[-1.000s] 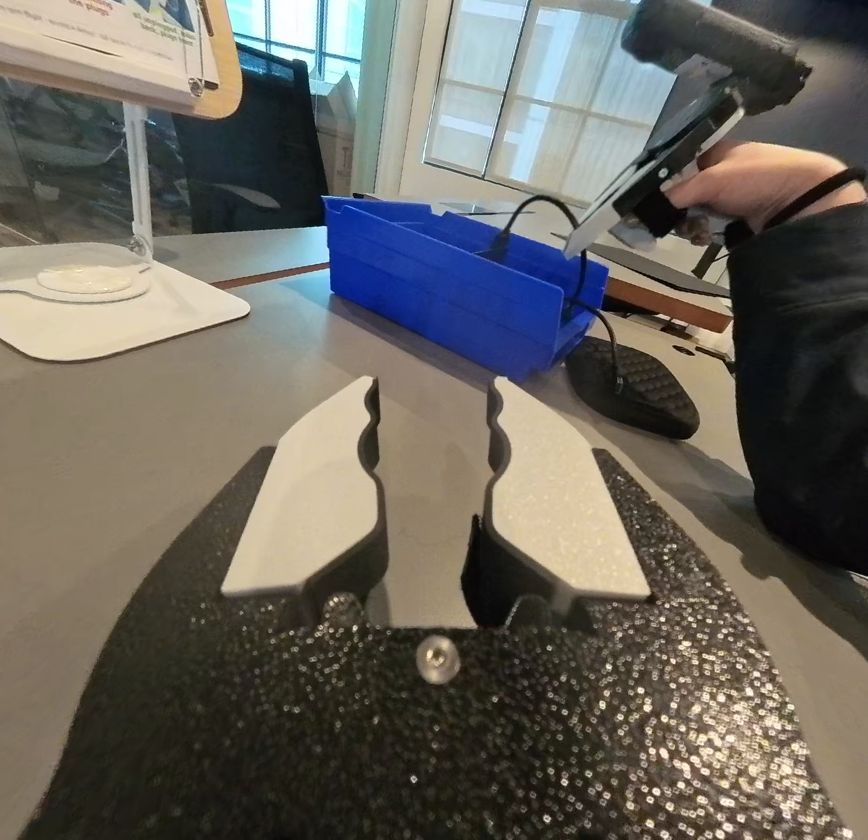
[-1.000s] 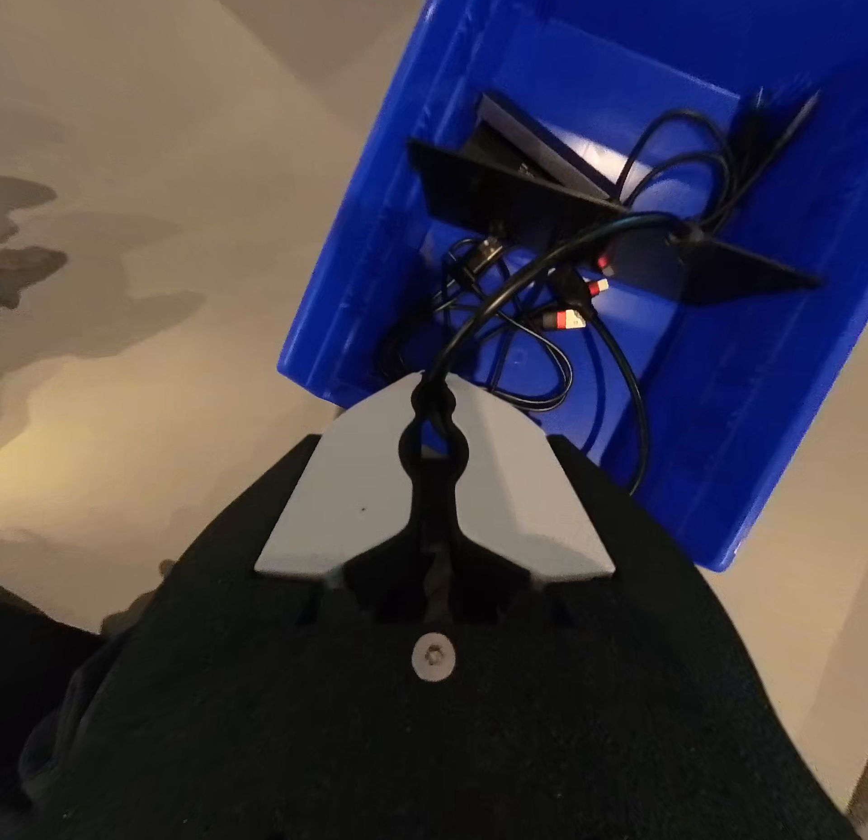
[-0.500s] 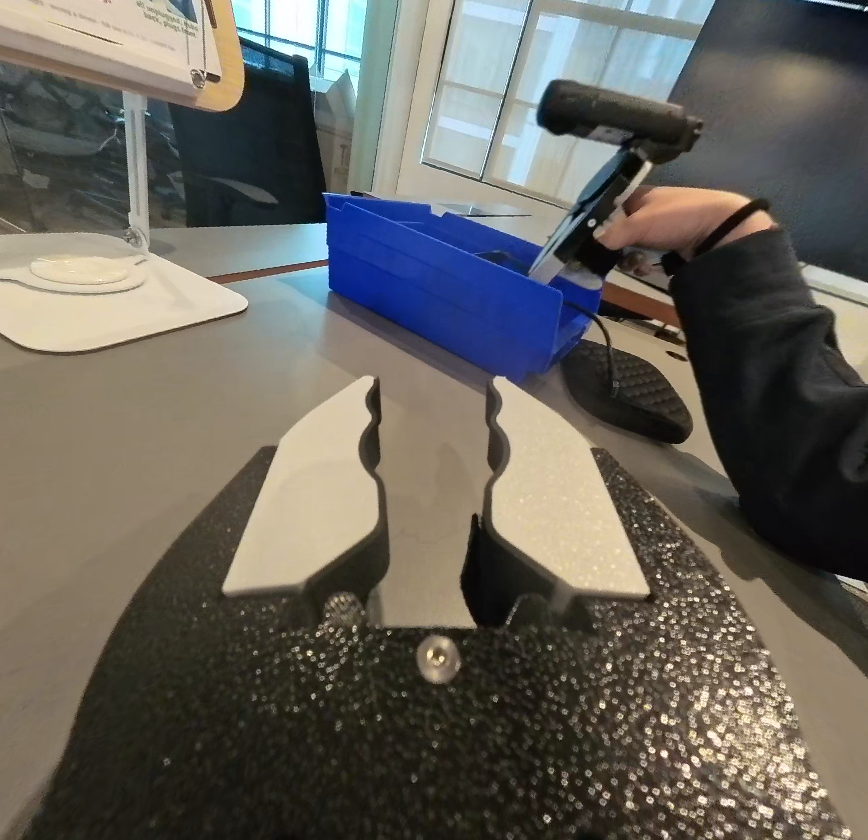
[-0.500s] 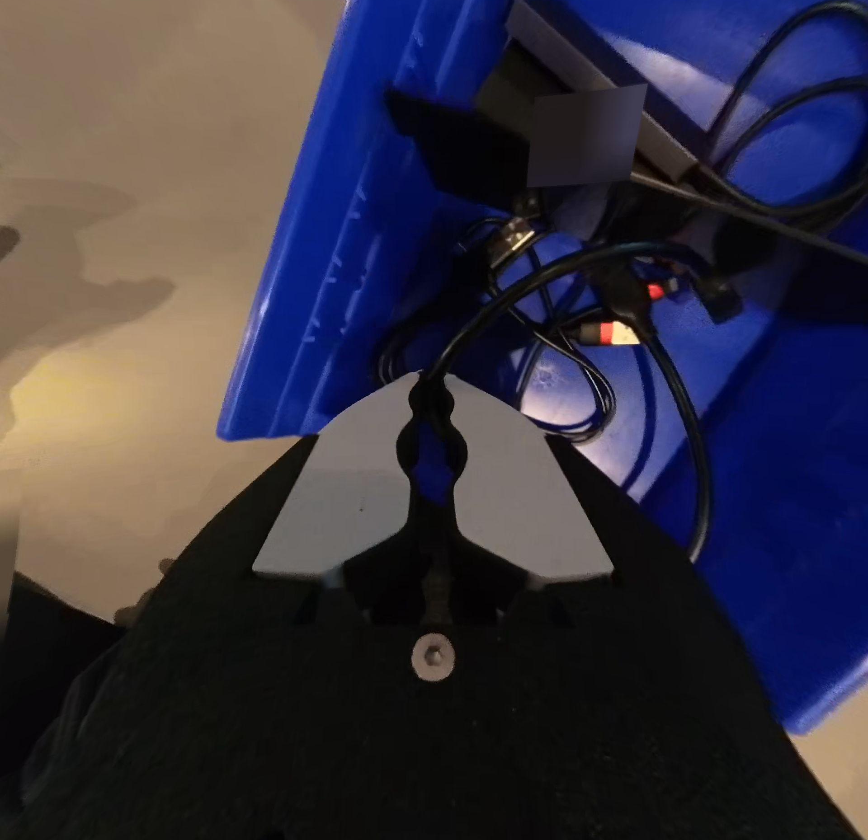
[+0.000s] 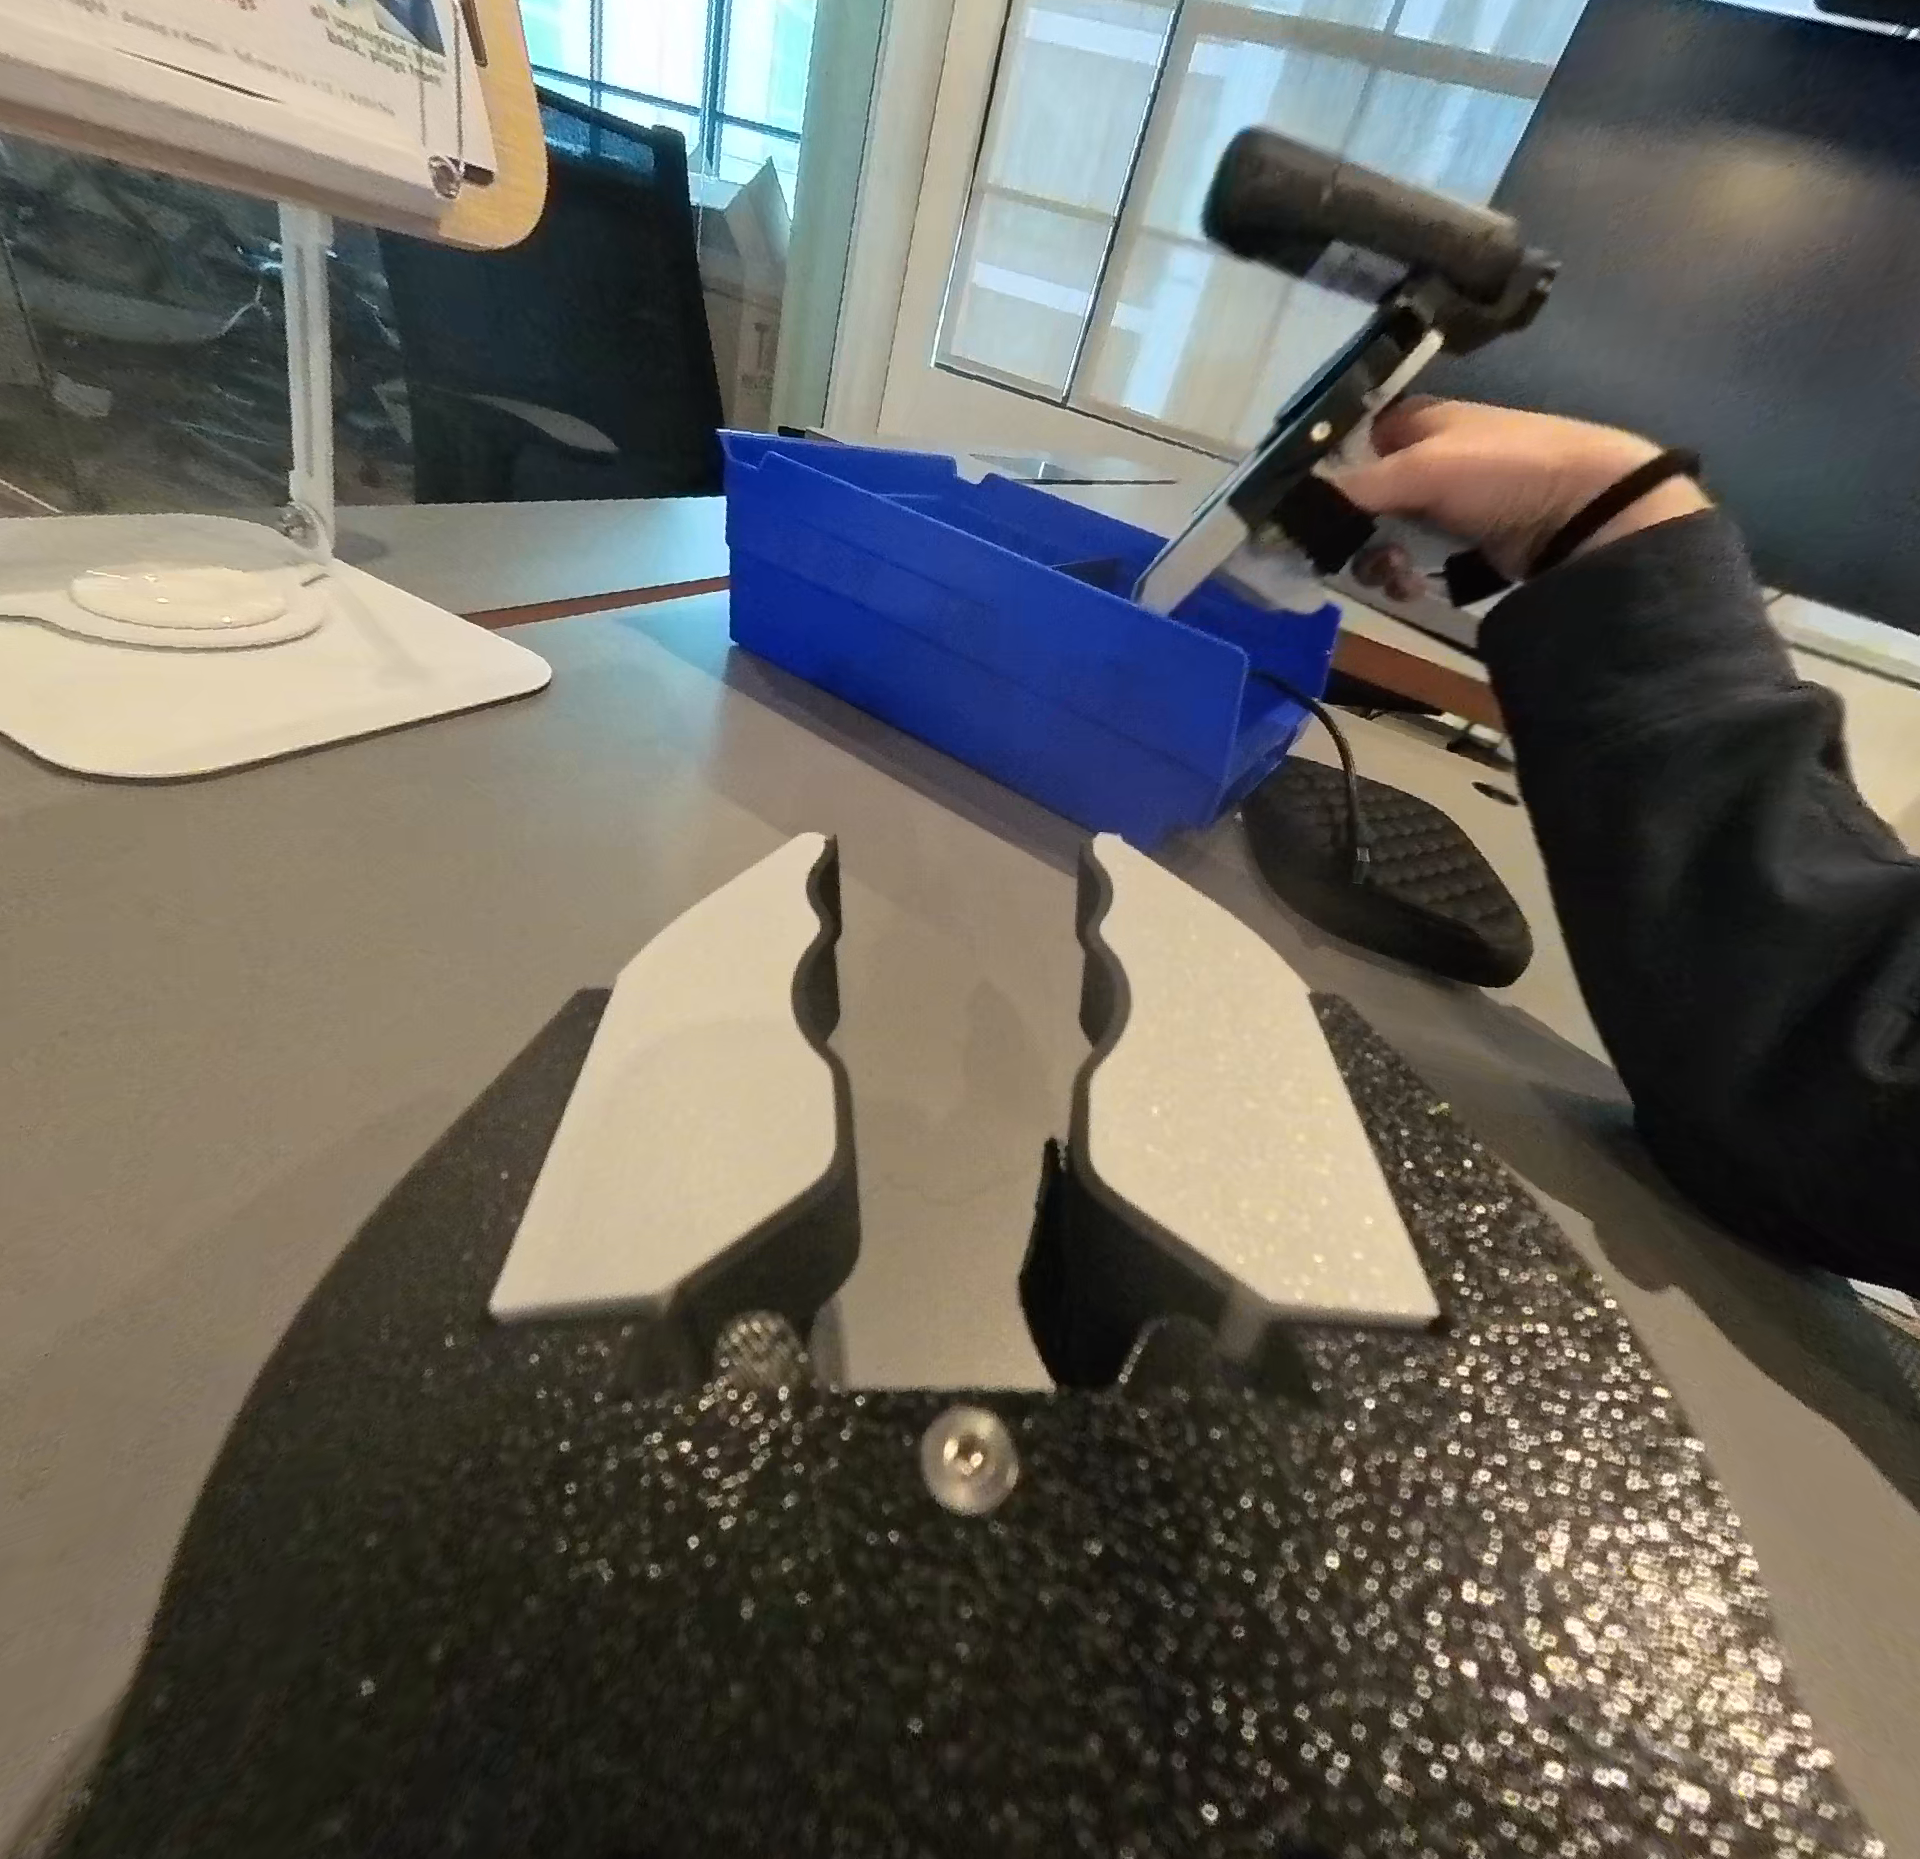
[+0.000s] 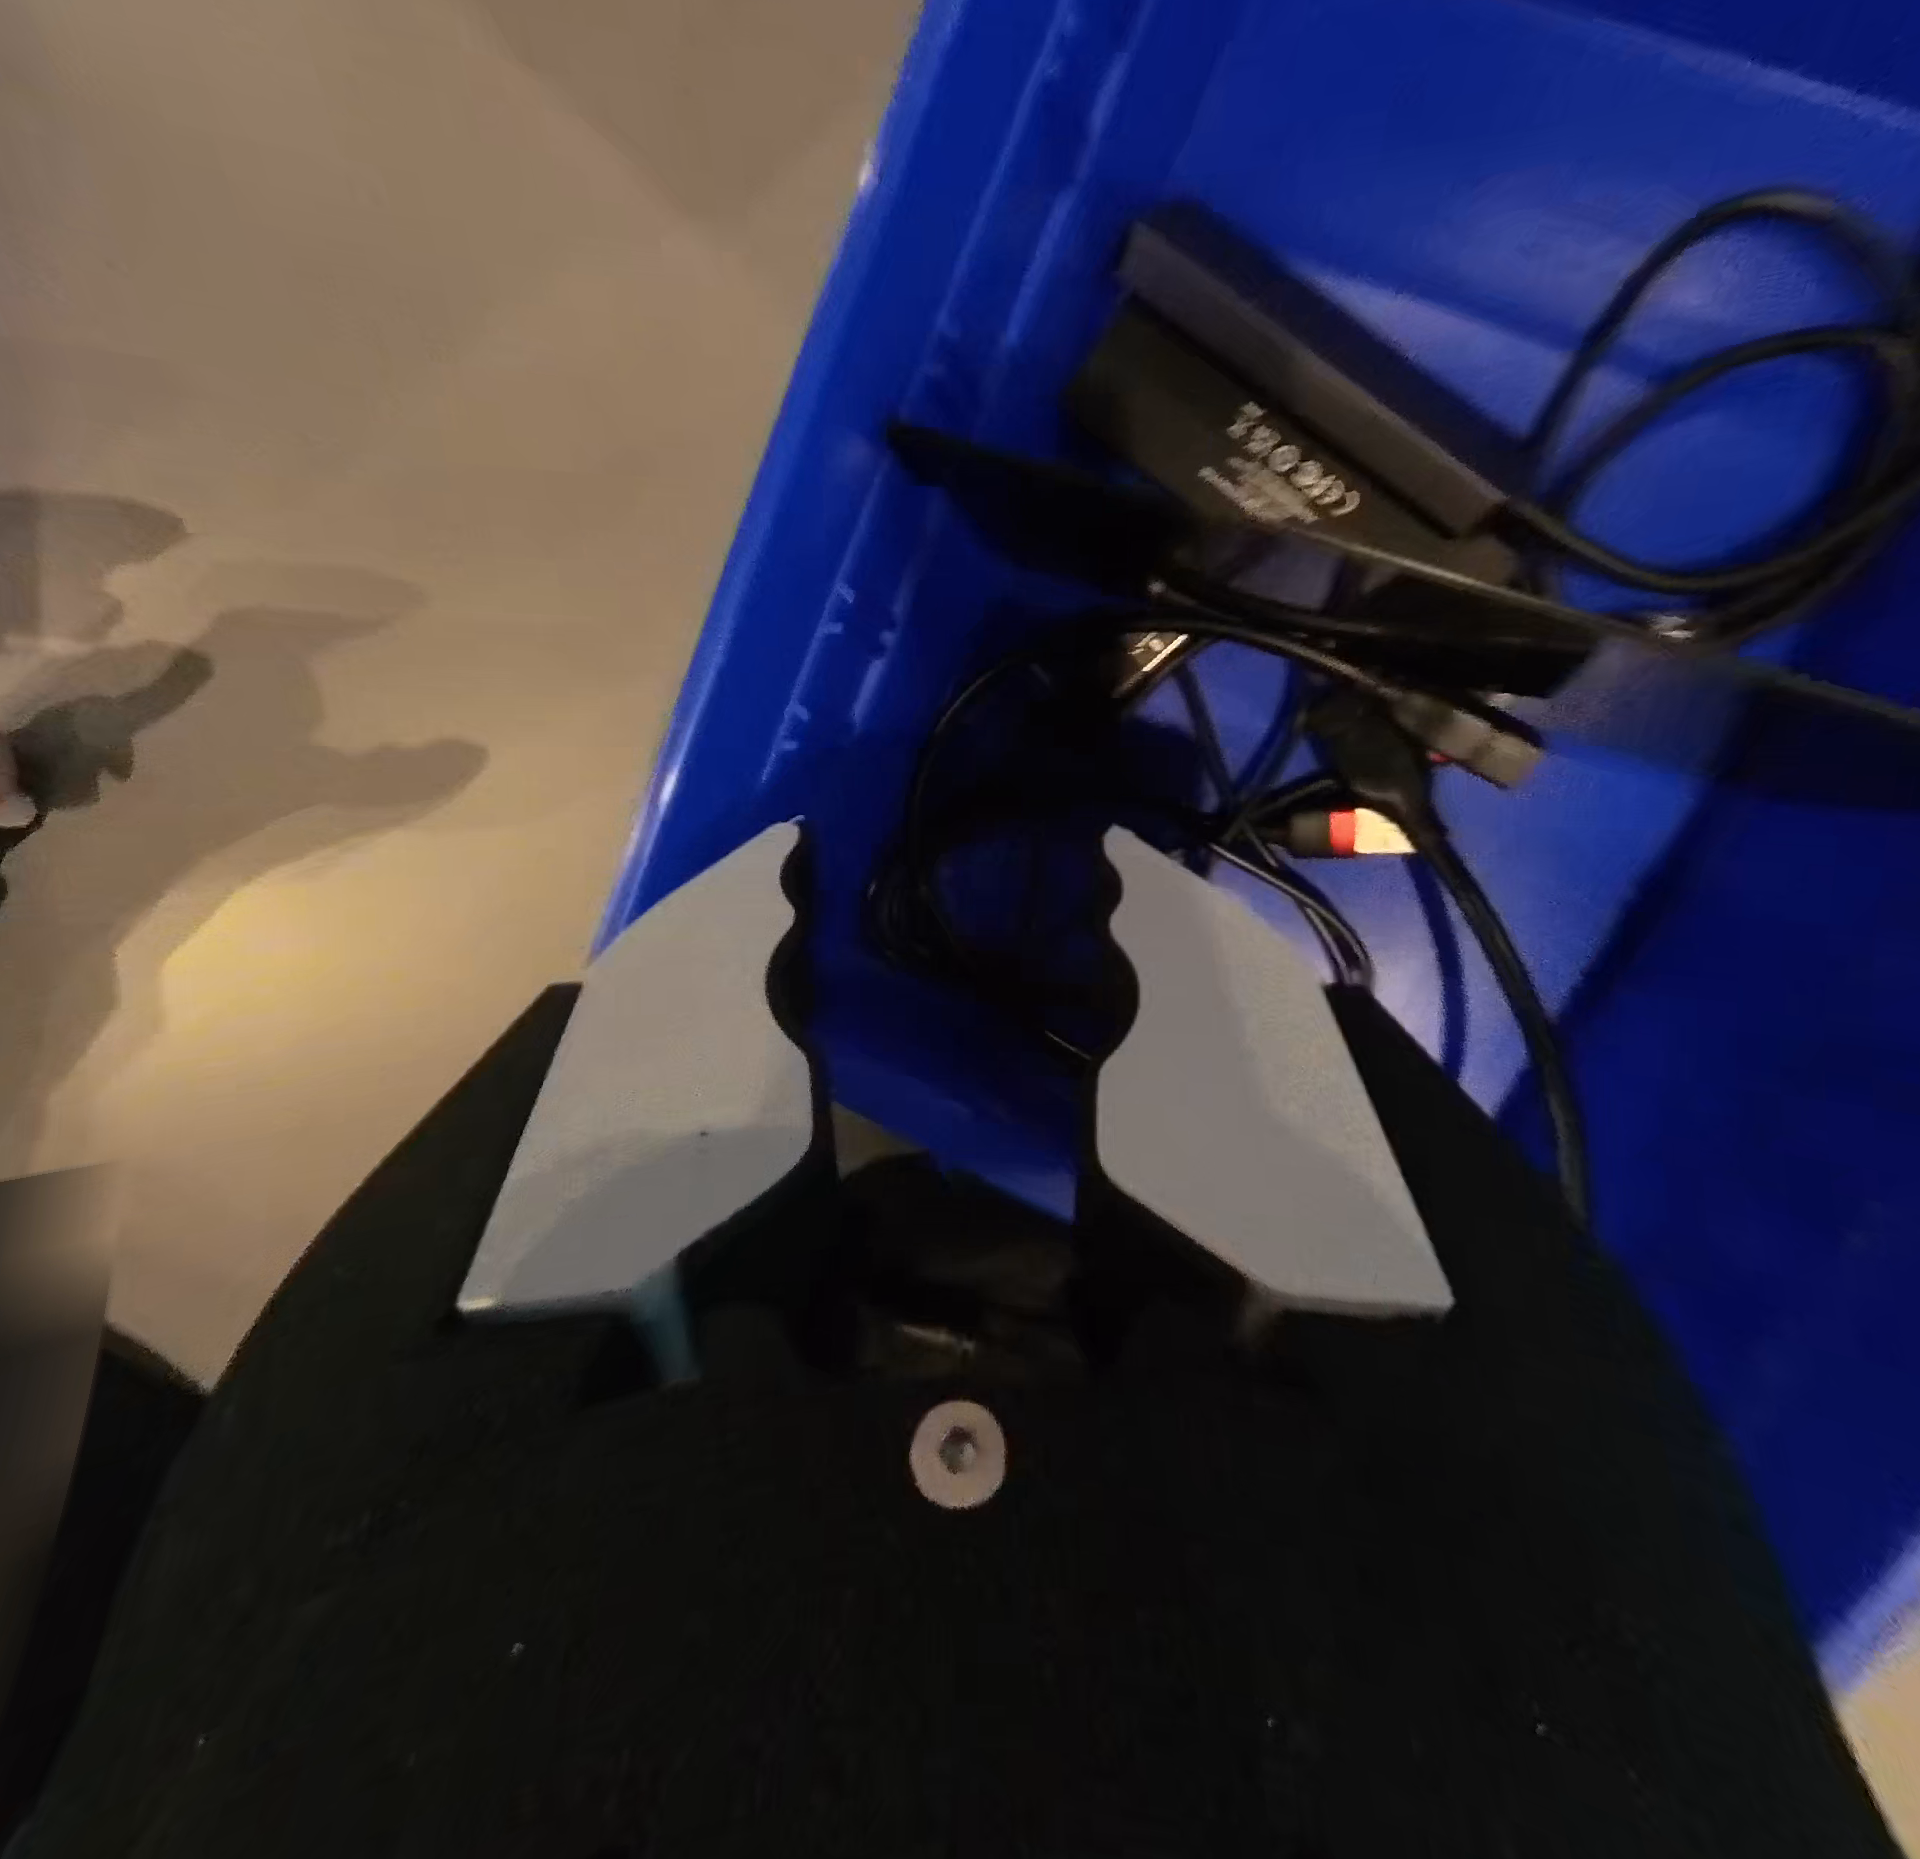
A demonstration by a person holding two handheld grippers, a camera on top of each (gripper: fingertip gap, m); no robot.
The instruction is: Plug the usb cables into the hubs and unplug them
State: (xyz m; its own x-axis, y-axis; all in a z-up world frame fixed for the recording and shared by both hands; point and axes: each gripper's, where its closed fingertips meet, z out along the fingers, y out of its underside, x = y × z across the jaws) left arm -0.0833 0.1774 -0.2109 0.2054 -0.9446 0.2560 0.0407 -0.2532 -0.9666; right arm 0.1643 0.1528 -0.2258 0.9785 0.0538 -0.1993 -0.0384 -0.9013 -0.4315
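Left hand-held gripper: low over the grey table, fingers spread wide, nothing between them, well apart from the bin.

Right hand-held gripper: fingers parted wide and empty, angled down over the near end of the blue bin; in the left wrist view its tip dips inside the bin, a person's hand on the grip.

USB cables: black, tangled on the bin floor just ahead of the right fingers; one red-banded plug lies loose.

USB hub: black, slim, beyond a dark divider.

One cable: trails over the bin's end onto a black wrist rest.

White stand base: far left.
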